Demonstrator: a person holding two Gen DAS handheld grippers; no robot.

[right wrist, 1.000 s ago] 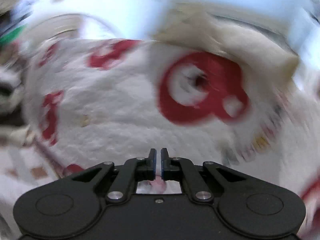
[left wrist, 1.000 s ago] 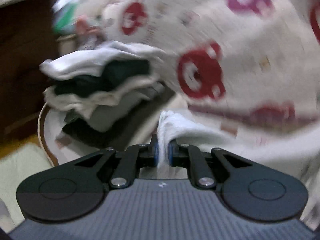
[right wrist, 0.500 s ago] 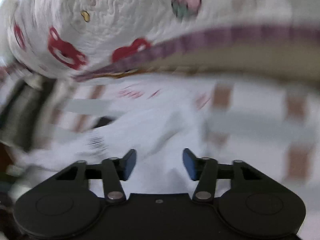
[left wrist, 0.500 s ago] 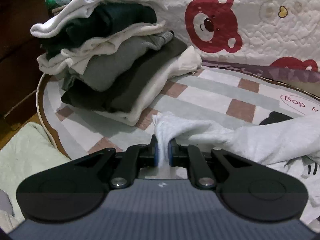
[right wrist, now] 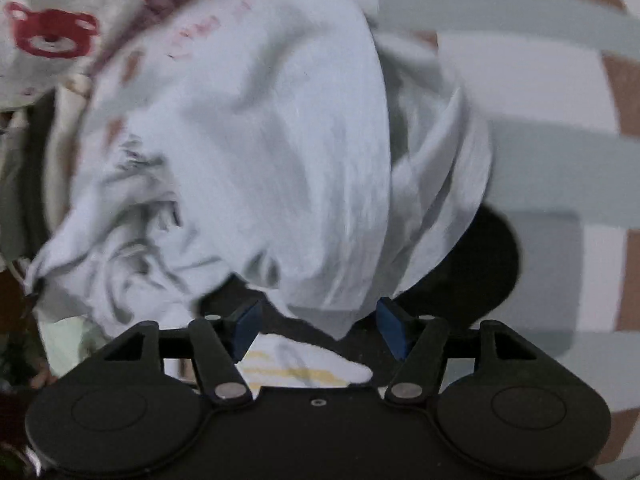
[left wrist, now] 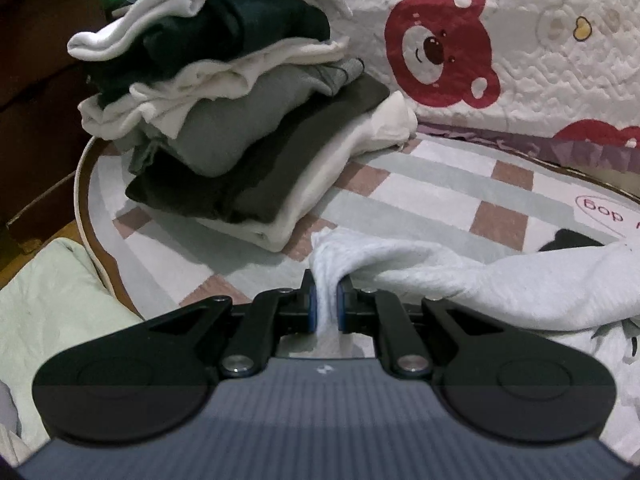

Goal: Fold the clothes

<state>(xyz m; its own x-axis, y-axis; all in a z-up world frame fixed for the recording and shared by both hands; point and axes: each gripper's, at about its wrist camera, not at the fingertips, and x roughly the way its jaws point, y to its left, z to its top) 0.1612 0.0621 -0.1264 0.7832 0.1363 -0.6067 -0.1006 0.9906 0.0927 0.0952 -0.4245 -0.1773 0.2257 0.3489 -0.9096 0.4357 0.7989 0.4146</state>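
- The left gripper (left wrist: 325, 303) has its jaws pinching a bunched corner of the white garment (left wrist: 460, 276), which trails off to the right over the checked rug (left wrist: 436, 184).
- The right gripper (right wrist: 320, 330) points down at the same white garment (right wrist: 256, 128); its jaws are opening, a hanging fold of cloth between them, untouched by the blue pads (right wrist: 391, 328).
- The garment is soft, crumpled knit with a faint printed sketch.
- A stack of folded clothes (left wrist: 240, 120), white, grey and dark, sits beyond, beside a quilted bear-print blanket (left wrist: 500, 40).
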